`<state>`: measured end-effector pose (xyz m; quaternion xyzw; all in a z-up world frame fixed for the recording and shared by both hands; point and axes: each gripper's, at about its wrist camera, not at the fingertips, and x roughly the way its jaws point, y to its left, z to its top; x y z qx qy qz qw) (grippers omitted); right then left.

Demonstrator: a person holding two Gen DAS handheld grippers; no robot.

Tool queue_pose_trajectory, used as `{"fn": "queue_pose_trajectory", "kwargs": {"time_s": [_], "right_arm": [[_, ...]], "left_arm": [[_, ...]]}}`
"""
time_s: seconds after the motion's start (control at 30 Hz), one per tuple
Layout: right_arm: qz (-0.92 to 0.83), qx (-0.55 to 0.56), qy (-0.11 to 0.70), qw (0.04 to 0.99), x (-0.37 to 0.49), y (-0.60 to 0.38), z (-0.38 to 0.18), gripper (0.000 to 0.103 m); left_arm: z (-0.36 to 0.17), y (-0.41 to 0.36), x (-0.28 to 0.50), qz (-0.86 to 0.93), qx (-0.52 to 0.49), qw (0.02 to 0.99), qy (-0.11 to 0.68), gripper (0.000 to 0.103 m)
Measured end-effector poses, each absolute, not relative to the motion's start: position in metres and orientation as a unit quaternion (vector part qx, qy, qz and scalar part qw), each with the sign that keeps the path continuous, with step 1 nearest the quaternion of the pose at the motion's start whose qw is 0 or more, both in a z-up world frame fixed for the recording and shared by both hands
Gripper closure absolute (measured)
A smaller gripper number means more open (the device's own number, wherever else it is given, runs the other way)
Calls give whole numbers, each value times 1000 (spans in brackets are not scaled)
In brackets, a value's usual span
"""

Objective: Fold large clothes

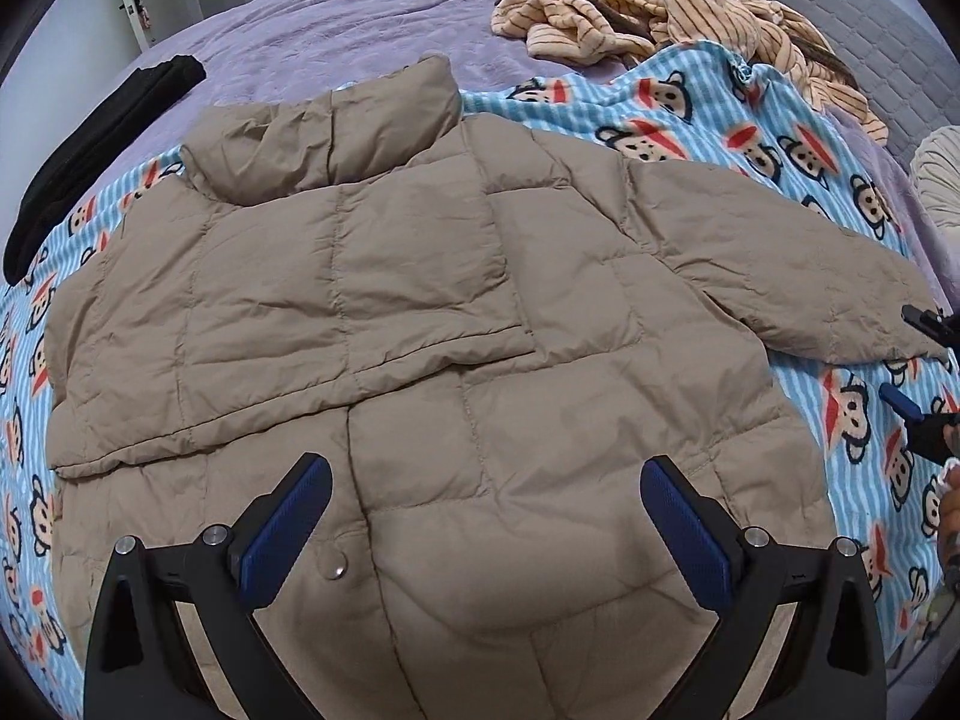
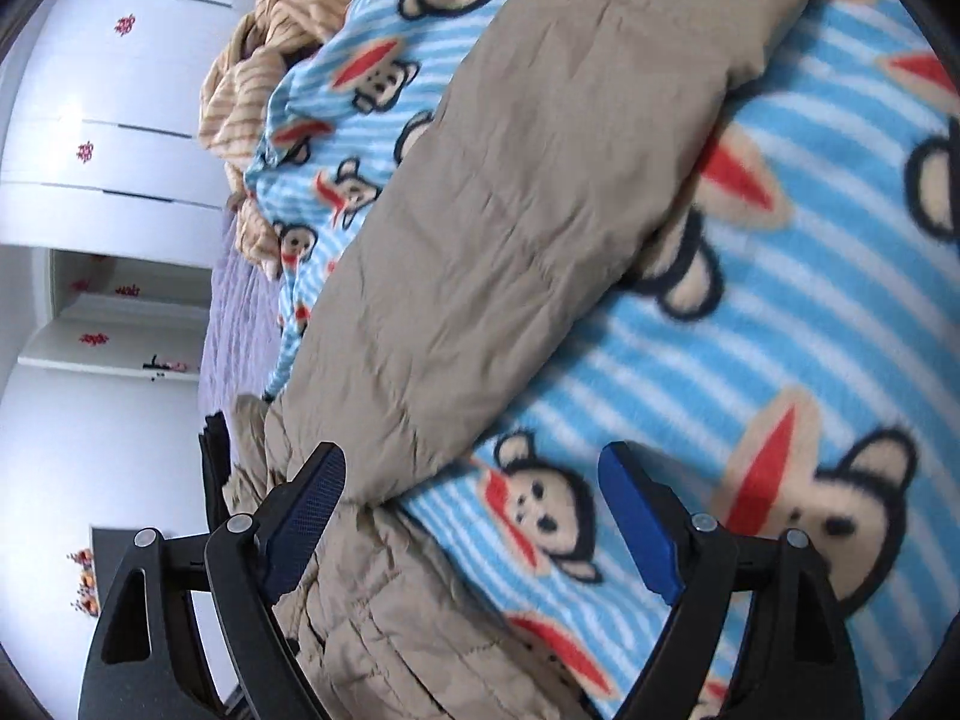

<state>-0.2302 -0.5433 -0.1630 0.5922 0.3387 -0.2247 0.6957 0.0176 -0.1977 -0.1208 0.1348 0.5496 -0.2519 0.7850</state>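
Observation:
A tan quilted puffer jacket [image 1: 420, 312] lies flat on a blue striped monkey-print blanket [image 1: 708, 120]. Its left sleeve is folded across the chest and its right sleeve [image 1: 798, 276] stretches out to the right. My left gripper [image 1: 486, 492] is open and empty, hovering over the jacket's lower hem near a snap button [image 1: 339, 570]. My right gripper [image 1: 912, 360] shows at the right edge beside the sleeve cuff. In the right wrist view that gripper [image 2: 474, 480] is open, empty, close above the sleeve [image 2: 540, 192] and blanket [image 2: 780, 312].
A crumpled tan striped garment [image 1: 660, 6] lies at the far side of the purple bedspread [image 1: 360, 18]. A folded black garment [image 1: 90, 144] lies at the left. White wardrobes [image 2: 90, 120] stand beyond the bed.

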Motion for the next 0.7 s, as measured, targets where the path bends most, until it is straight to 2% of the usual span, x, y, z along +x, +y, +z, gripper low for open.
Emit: {"fn": "queue_pose_trajectory", "kwargs": {"time_s": [0.27,0.5,0.53,0.6,0.63,0.67,0.7], "right_arm": [[-246,654,259,667,-228,-603,-183,14],[-211,744,141,618,-234,-621,-198,14],[-204,755,131,609,-231,-623,-200,17],[-189,772,118,596,-224,-626,-202,44],[-180,775,119,595,-218,-626,-201,79],[-176,772,124,598,-214,-625,-198,97],[-173,765,126,607,-208,-624,-192,97]], "left_arm": [[-117,-212,23,-262,131,786,545,0],[-112,-205,34,-250,134,797,534,0],[-111,-202,37,-248,132,798,533,0],[-109,-194,43,-242,127,802,531,0],[-108,-190,45,-239,123,804,530,0],[-107,-185,48,-236,120,806,529,0],[-105,-181,52,-232,117,808,528,0]]}}
